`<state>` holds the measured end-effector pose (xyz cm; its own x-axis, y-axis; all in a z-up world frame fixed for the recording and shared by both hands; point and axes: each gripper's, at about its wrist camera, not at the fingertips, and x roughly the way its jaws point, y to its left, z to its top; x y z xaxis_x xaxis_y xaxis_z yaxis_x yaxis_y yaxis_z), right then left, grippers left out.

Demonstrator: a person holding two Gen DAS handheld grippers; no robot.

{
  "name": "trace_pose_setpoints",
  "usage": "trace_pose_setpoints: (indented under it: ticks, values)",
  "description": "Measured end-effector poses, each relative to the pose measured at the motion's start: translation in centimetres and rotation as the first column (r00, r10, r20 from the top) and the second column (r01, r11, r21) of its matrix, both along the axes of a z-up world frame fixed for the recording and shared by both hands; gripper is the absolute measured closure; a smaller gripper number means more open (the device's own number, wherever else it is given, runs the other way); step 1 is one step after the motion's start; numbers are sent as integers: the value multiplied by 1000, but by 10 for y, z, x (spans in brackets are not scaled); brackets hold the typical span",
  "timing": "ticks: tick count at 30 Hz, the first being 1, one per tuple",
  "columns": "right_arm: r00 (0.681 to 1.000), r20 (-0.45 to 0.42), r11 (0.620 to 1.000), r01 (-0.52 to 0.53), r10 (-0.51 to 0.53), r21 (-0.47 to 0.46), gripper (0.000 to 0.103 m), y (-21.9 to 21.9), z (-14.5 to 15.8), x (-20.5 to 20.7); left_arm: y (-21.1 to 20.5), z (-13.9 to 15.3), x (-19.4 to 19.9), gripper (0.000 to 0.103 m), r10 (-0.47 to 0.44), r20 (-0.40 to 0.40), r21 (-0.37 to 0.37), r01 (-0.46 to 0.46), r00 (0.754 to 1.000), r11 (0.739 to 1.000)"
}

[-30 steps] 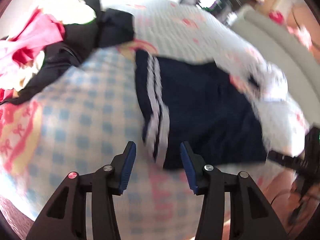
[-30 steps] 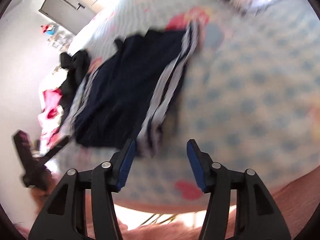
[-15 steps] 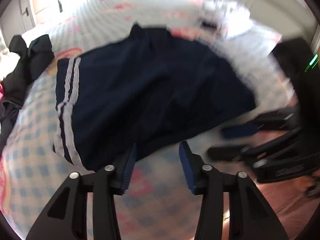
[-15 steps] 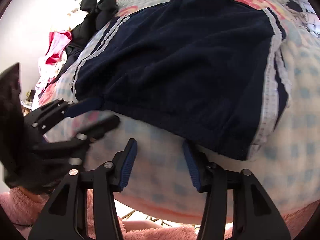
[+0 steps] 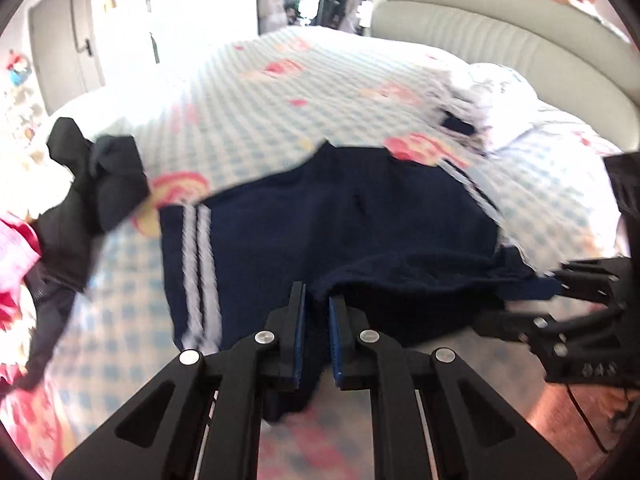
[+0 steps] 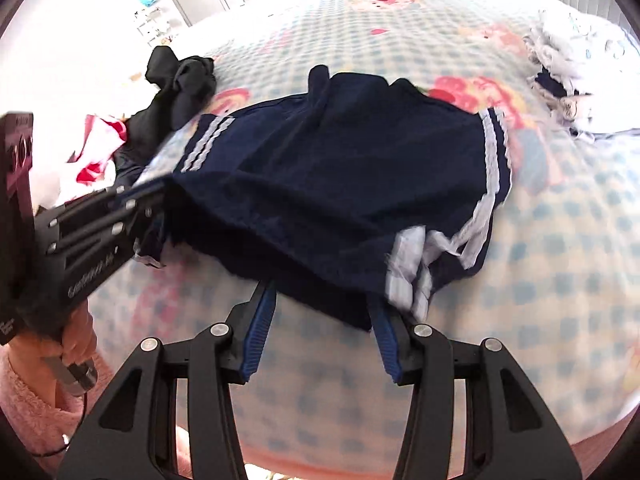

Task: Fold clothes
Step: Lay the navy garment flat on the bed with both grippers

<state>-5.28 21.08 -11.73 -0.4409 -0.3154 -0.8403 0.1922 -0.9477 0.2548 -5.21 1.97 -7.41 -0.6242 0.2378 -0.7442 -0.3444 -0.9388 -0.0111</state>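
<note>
Across the middle of both wrist views, the navy-blue knit shorts with white side stripes [image 5: 340, 232] are lying spread on the blue-and-white checked bedspread with pink cartoon prints [image 5: 256, 120].

The left gripper [image 5: 317, 332] has just been closing and is now pinching the near hem, cloth showing between the blue pads. The right gripper [image 6: 322, 332] is standing about half open, its jaws straddling the lower edge near the striped corner; the pads are not pressing yet.

Handling, as a judgement: soft, light, limp fabric, sagging wherever unsupported and bunching easily. Best taken at the two near corners of the hem or the waistband.

Black garments [image 5: 92, 184] are lying at the left of the frame.

Writing: pale lettering on the left gripper's body in the right wrist view, too blurred to read.
</note>
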Motion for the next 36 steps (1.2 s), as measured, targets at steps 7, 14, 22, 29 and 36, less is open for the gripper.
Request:
trace_pose_setpoints:
  ticks: [7, 14, 22, 29, 36]
  values:
    - [997, 50, 997, 58, -61, 51, 56, -3, -30, -15, -7, -50, -12, 87, 44, 178, 0, -44, 983, 999]
    - [996, -16, 996, 85, -85, -30, 57, 10, -9, 0, -60, -18, 33, 53, 187, 79, 122, -196, 979, 973]
    - [992, -47, 993, 118, -119, -23, 57, 10, -6, 9, -78, -14, 55, 53, 193, 79, 171, -204, 978, 964]
    - [981, -68, 983, 180, -182, -32, 57, 30, 0, 5, -77, -32, 34, 52, 218, 103, 18, -221, 970, 975]
    - [987, -5, 986, 161, -161, 41, 55, 21, -19, 6, -82, -35, 36, 53, 259, 136, 92, -273, 956, 958]
